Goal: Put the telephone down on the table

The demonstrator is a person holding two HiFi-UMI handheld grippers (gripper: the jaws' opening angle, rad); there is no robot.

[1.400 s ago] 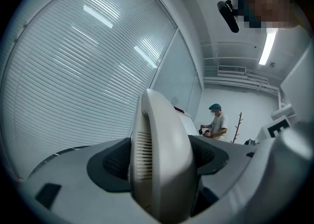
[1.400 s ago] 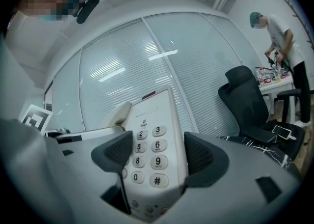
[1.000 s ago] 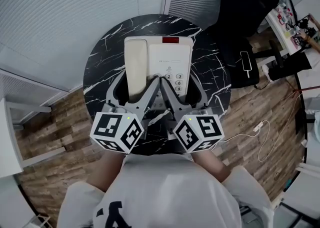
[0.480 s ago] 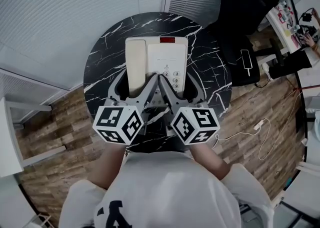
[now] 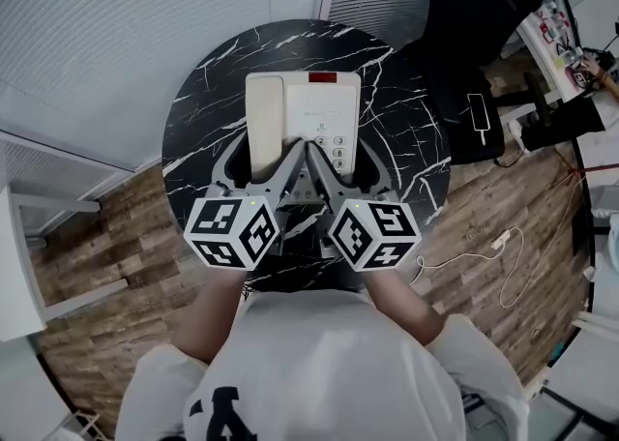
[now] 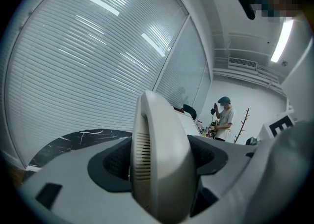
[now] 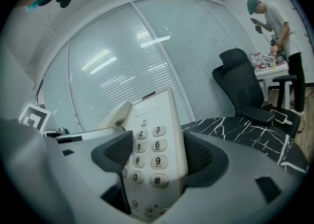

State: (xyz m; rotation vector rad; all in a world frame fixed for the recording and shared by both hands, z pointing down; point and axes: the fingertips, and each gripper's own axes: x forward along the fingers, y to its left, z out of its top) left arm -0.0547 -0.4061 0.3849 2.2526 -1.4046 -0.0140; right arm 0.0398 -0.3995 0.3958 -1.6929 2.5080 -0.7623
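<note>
A cream push-button telephone (image 5: 314, 110) with its handset (image 5: 263, 125) on the left side is held over the round black marble table (image 5: 198, 101). My left gripper (image 5: 259, 161) is shut on the handset end of the telephone; in the left gripper view the handset (image 6: 162, 169) fills the gap between both pads. My right gripper (image 5: 346, 161) is shut on the keypad side, and the right gripper view has the number keys (image 7: 149, 149) between its pads. Whether the telephone's base touches the table is hidden.
A black office chair (image 5: 474, 4) stands behind the table to the right, also in the right gripper view as the chair (image 7: 240, 85). White blinds (image 5: 145, 4) close off the far side. A white cable (image 5: 484, 253) lies on the wooden floor. A person (image 7: 274, 21) stands at a desk far right.
Both grippers and the telephone have shifted a little forward toward the table's middle. The two marker cubes have drawn slightly closer together. The grips are unchanged.
</note>
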